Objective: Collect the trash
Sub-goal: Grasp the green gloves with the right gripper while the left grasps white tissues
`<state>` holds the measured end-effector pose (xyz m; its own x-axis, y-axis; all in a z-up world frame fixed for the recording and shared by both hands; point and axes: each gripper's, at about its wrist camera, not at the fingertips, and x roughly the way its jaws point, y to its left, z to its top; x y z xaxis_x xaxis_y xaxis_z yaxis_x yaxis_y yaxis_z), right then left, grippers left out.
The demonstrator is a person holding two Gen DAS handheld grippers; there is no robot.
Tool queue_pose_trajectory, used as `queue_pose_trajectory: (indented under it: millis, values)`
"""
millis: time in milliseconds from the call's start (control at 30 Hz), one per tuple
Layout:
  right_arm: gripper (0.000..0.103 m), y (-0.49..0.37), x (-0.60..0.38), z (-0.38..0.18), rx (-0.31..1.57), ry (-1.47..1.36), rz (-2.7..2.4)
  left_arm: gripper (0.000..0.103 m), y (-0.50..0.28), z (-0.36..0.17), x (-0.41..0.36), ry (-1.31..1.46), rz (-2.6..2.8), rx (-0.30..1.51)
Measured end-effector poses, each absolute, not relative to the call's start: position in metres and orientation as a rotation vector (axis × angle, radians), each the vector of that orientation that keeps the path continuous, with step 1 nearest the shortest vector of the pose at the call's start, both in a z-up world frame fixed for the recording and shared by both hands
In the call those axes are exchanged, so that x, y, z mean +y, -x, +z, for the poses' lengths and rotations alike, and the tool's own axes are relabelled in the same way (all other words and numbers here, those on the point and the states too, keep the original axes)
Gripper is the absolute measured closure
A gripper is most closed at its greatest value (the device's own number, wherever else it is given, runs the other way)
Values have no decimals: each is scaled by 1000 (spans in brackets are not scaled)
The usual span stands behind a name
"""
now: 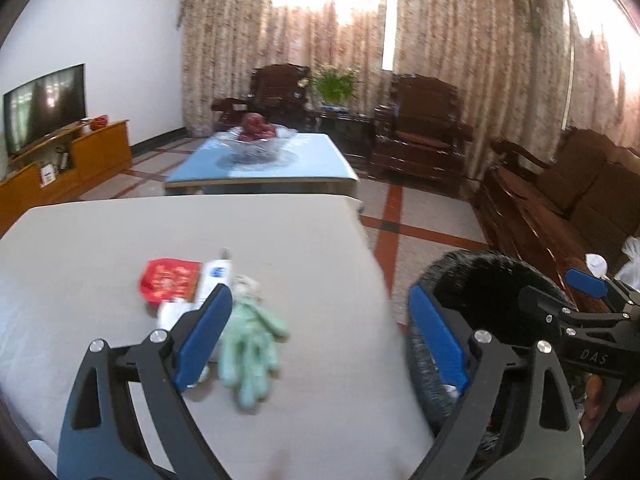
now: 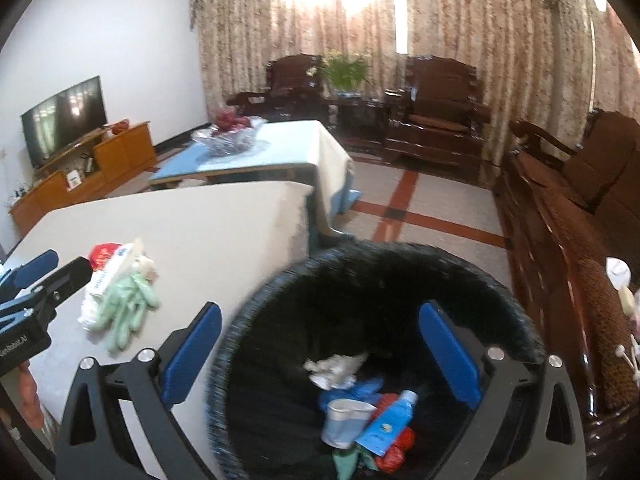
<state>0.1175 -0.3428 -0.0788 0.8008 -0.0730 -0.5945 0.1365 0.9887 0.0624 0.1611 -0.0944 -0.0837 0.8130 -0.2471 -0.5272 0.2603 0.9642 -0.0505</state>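
On the beige table (image 1: 280,232) lies a small heap of trash: a red packet (image 1: 168,284), a white and blue tube (image 1: 216,276) and a pale green glove (image 1: 250,344). My left gripper (image 1: 320,296) hangs open over the table's right edge, with the glove just right of its left finger and nothing between the pads. A black bin (image 2: 400,264) stands on the floor beside the table. My right gripper (image 2: 320,308) is open above its mouth and holds nothing. Inside lie crumpled paper (image 2: 336,368), a paper cup (image 2: 346,420), a blue tube (image 2: 392,420) and red wrappers (image 2: 396,448).
Beyond stands a second table (image 1: 260,172) with a blue top and a glass fruit bowl (image 1: 256,144). A TV (image 1: 44,108) on a wooden cabinet (image 1: 80,164) is at the left. Dark wooden armchairs (image 1: 420,128) and a sofa (image 1: 560,200) line the back and right.
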Motion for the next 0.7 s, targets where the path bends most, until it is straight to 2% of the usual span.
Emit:
queue_pose_trajectory:
  millis: [700]
  values:
    - [6,-167,-228,-80,580,-84,81,15,-168,-81,21,24,-47,553]
